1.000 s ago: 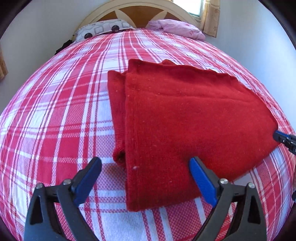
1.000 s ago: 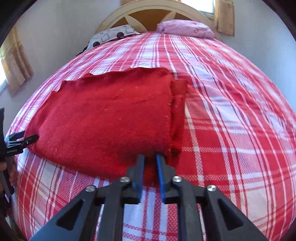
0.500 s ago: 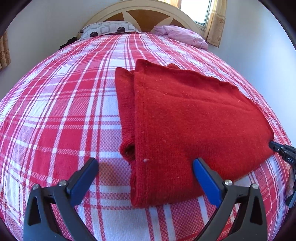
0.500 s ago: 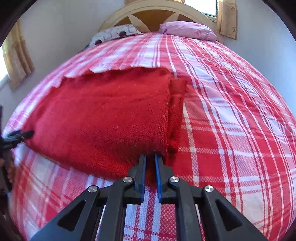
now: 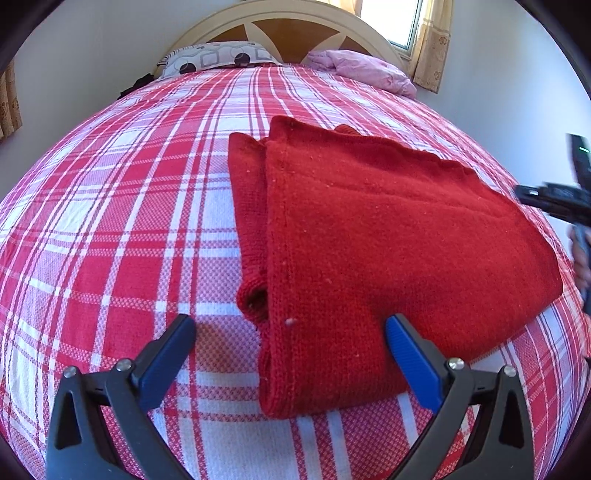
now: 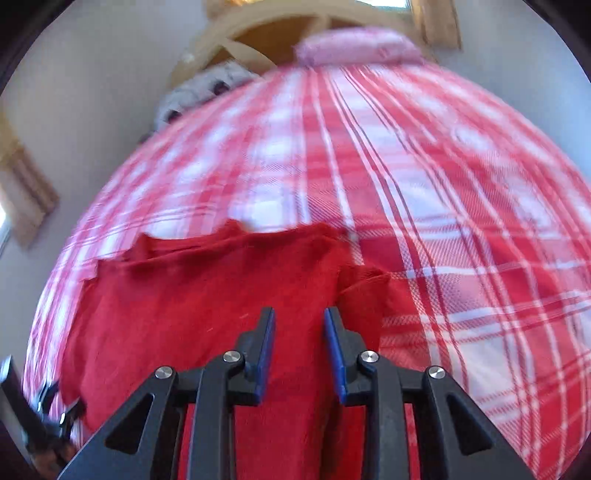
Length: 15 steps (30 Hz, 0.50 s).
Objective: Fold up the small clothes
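Note:
A folded red knit sweater (image 5: 388,229) lies flat on the red and white plaid bedspread (image 5: 110,221), a sleeve tucked along its left side. My left gripper (image 5: 290,325) hovers open and wide at the sweater's near left corner, one pad over bare bedspread, the other over the knit. In the blurred right wrist view my right gripper (image 6: 299,314) is above the sweater (image 6: 184,314), jaws opening. The pads stand apart and press on nothing; the knit lies below the gap. The right gripper (image 5: 546,199) also shows at the left wrist view's right edge.
At the head of the bed, a patterned pillow (image 5: 218,59) and a pink pillow (image 5: 362,70) rest against a curved wooden headboard (image 5: 280,33). White walls flank the bed, with a curtained window (image 5: 428,40) at the back right. The bedspread (image 6: 461,221) stretches right of the sweater.
The right gripper was shut at the sweater's near edge; now its jaws stand apart and it has moved quickly forward over the sweater. The left gripper has barely moved.

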Motion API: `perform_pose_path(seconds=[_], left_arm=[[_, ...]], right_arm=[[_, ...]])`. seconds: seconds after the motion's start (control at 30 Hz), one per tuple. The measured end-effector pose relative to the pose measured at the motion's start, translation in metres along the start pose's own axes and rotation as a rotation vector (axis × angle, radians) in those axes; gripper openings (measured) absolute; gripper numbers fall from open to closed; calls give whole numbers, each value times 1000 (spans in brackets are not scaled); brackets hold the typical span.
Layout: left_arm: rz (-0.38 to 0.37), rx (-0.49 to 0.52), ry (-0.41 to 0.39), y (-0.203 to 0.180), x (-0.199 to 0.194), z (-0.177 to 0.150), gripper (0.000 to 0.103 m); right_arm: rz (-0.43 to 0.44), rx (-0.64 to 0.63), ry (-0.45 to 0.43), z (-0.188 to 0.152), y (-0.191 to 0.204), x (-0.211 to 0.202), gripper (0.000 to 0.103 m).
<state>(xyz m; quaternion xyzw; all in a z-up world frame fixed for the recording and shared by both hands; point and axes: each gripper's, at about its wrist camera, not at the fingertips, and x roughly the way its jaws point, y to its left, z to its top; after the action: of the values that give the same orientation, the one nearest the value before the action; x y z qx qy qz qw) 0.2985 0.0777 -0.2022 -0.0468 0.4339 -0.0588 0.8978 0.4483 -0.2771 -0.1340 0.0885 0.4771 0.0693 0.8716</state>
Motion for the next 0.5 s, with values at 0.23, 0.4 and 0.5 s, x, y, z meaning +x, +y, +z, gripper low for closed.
perform_pose_path(seconds=[0.23,0.4,0.5], left_arm=[[-22,-24,-15,4,-3,-1,103],[-13,-17,-13,2,-3,-1,103],[1,-4,-6,0,-1,-1,103]], right_arm=[[76,28,-33,-5,-1,-1,6],[16,21,-109,-2,-7,-20,6],[15,9,18,-2,-15,10,6]])
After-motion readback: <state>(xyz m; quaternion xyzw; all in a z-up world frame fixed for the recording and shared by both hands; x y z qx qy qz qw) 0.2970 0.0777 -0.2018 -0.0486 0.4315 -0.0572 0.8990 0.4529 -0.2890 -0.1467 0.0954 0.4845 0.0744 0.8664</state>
